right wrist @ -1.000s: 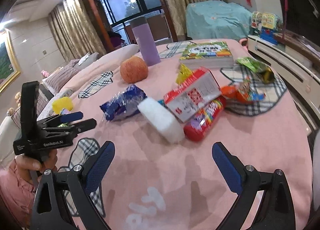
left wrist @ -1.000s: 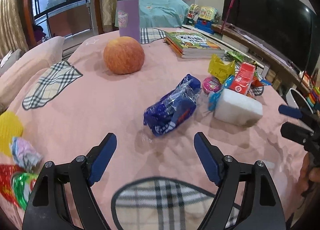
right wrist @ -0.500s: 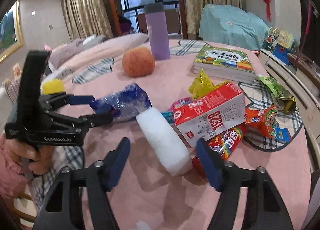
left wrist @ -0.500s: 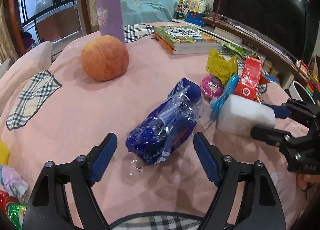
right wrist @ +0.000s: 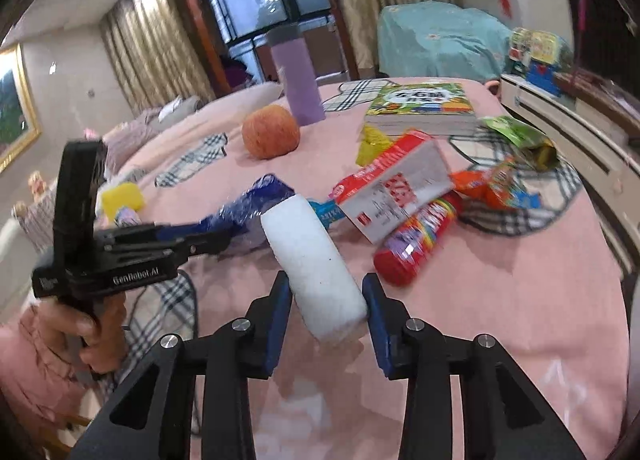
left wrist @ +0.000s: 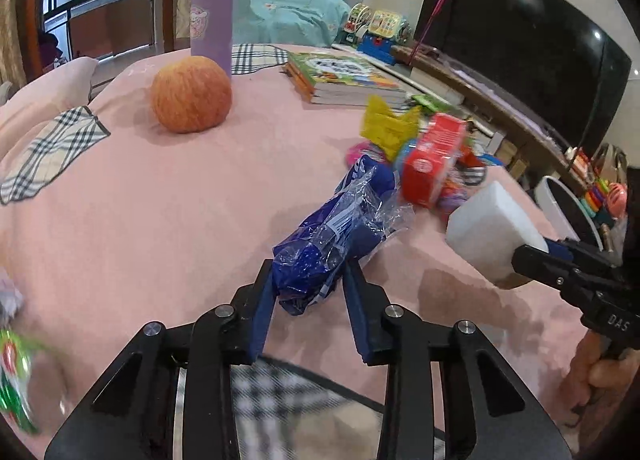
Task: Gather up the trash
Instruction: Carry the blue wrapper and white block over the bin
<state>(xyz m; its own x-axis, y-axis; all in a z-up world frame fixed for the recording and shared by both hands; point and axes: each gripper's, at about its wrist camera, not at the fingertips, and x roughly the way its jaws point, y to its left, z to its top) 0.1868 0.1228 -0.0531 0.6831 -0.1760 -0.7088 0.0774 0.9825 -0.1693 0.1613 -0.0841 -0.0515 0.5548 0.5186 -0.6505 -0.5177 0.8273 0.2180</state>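
On the pink tablecloth (left wrist: 140, 220) a crumpled blue plastic wrapper (left wrist: 340, 228) lies with its near end between the blue pads of my left gripper (left wrist: 310, 280). The jaws are closing and both pads press on it. Beside it, a white foam block (right wrist: 312, 260) sits between the pads of my right gripper (right wrist: 326, 292), whose jaws are also closing, pads against its sides. The left wrist view shows the white block (left wrist: 488, 232) held at the right. In the right wrist view the left gripper (right wrist: 216, 238) reaches the blue wrapper (right wrist: 256, 200).
Behind lie a red carton (right wrist: 396, 188), a red candy tube (right wrist: 420, 240), orange wrappers (right wrist: 496, 188), a yellow wrapper (left wrist: 388, 128) and a green packet (right wrist: 520, 136). Farther back stand an apple (left wrist: 191, 96), a purple bottle (left wrist: 212, 16) and books (left wrist: 344, 76).
Both grippers came forward and narrowed from wide open. The left now clamps the blue wrapper's near end, the right the white block's near end.
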